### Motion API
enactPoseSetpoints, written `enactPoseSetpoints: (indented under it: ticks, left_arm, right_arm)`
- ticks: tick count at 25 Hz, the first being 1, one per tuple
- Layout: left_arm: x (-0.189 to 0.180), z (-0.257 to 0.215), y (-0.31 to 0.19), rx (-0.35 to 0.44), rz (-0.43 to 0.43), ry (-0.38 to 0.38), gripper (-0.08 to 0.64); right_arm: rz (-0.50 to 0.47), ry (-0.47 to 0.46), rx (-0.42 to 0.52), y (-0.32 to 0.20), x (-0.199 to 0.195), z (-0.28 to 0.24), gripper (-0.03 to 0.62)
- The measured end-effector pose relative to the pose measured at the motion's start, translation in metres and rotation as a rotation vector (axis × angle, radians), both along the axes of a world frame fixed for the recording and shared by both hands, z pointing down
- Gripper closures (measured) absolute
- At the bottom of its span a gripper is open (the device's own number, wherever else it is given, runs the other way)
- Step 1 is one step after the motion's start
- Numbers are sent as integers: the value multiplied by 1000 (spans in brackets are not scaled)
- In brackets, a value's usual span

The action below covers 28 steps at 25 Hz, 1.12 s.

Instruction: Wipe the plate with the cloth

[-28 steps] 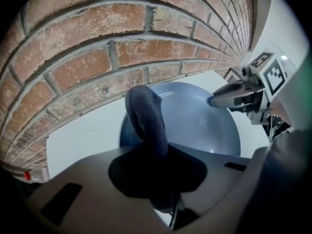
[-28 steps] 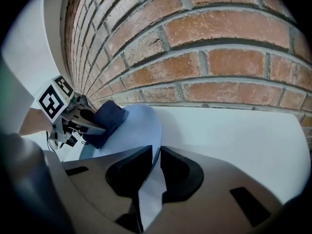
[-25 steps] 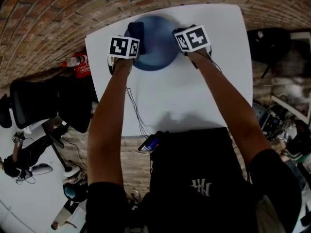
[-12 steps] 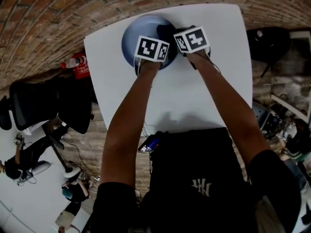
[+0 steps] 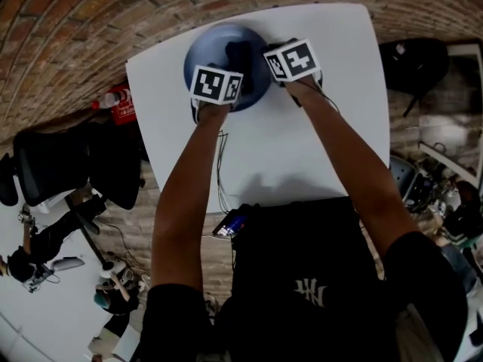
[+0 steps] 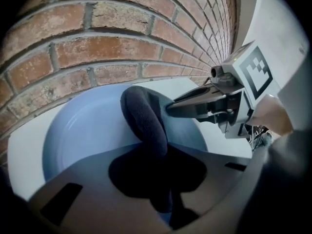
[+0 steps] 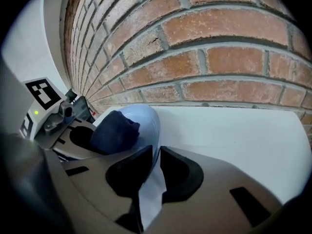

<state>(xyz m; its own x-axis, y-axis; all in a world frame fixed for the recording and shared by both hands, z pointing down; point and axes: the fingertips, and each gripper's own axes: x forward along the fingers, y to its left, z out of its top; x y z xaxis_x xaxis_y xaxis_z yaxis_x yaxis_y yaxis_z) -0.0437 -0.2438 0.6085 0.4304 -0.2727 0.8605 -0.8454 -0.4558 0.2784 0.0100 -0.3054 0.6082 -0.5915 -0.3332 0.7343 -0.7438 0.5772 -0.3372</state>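
Toward the far left of a white counter (image 5: 302, 142), seen from overhead, a person works two hand-held tools at a blue plate (image 5: 204, 47). The left gripper (image 5: 226, 68) reaches in over the near rim with a dark cloth (image 5: 240, 51) lying on the middle of the dish, while the right gripper (image 5: 270, 68) sits at the right-hand rim. From the left gripper's camera, its fingers (image 6: 131, 172) are pinched tight on one end of the cloth, apparently so the loose bulk can be dragged across the surface. The folded wad runs lengthwise straight out from the fingers toward the brick wall (image 6: 122, 43), and its far end appears to curl down onto the plate. From the right gripper's camera, its fingers (image 7: 180, 174) are nearly together, clamped on the plate's thin edge, a grip that looks meant to stop the dish sliding under the rubbing. Round and face up, the plate has no long axis; it stretches away to the left of that grip, flat or close to flat on the counter.
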Motion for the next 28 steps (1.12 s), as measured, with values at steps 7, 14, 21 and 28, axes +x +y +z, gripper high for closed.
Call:
enactPoseSetpoints:
  ticks: [7, 14, 21, 28]
  left_arm:
    - [-57, 0, 6, -6, -40, -92, 499]
    - [-95, 2, 10, -45, -70, -171, 499]
    - [-125, 2, 12, -24, -49, -298, 499]
    - [-115, -6, 8, -18, -56, -248, 499]
  right_arm:
    - [-1, -5, -1, -1, 0, 2, 520]
    - [-9, 20, 7, 0, 0, 3, 520]
    - [-14, 9, 4, 2, -4, 3, 520]
    - [-1, 5, -9, 4, -3, 3, 520]
